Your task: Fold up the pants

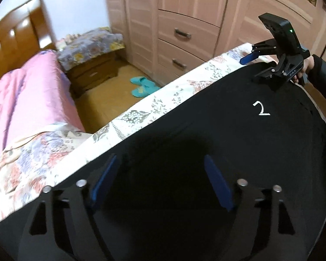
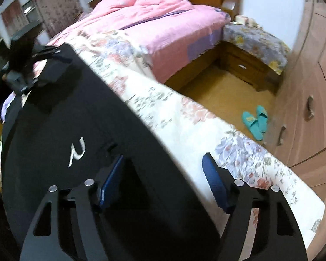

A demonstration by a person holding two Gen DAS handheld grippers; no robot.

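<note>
**Left wrist view: both grippers over the black pants, no grip yet**

Left wrist view: the left gripper (image 1: pixel 160 180) hangs over the black pants (image 1: pixel 217 143), blue pads spread, nothing visibly pinched between them. The pants lie flat on the floral sheet (image 1: pixel 141 113) of the bed, along its near edge, a white logo (image 1: pixel 261 108) facing up. The right gripper (image 1: pixel 253 56) sits at the pants' far end by the sheet's edge; a sleeve (image 1: pixel 321 76) is behind it.

Right wrist view: the right gripper's fingers are apart and straddle the pants' long edge, 1 pad (image 2: pixel 110 180) over black cloth, 1 pad (image 2: pixel 213 180) over sheet. I cannot tell whether either touches fabric.

Judgement for the step: pinch only the pants' edge, not the sheet beneath. Close both grippers at matching ends, then lift evenly so the fold line runs straight and the cloth does not drag.
</note>
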